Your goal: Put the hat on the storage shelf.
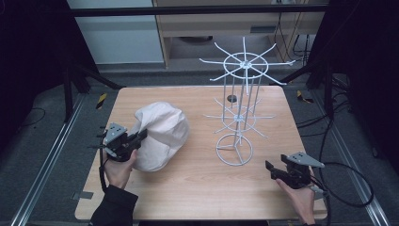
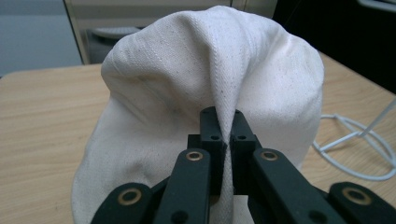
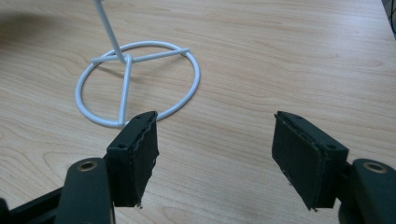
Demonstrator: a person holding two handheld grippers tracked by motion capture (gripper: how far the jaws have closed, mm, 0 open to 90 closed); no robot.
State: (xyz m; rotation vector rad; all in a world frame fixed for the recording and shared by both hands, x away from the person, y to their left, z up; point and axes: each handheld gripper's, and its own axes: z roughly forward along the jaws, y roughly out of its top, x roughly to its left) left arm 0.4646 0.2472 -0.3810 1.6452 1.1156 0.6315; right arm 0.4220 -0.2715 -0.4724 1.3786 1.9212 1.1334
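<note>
Left tongs (image 2: pixel 223 140) pinch cloth bag (image 2: pixel 210 84), contents hidden; right tongs (image 3: pixel 215 154) agape.

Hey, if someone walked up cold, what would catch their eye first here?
Probably the tall white wire rack standing right of centre on the wooden table, spokes fanning out at two levels. Next, the cream cloth hat bunched at the left, with the left hand-held gripper pinching a fold. The right hand-held gripper hangs open near the rack's ring base.
</note>
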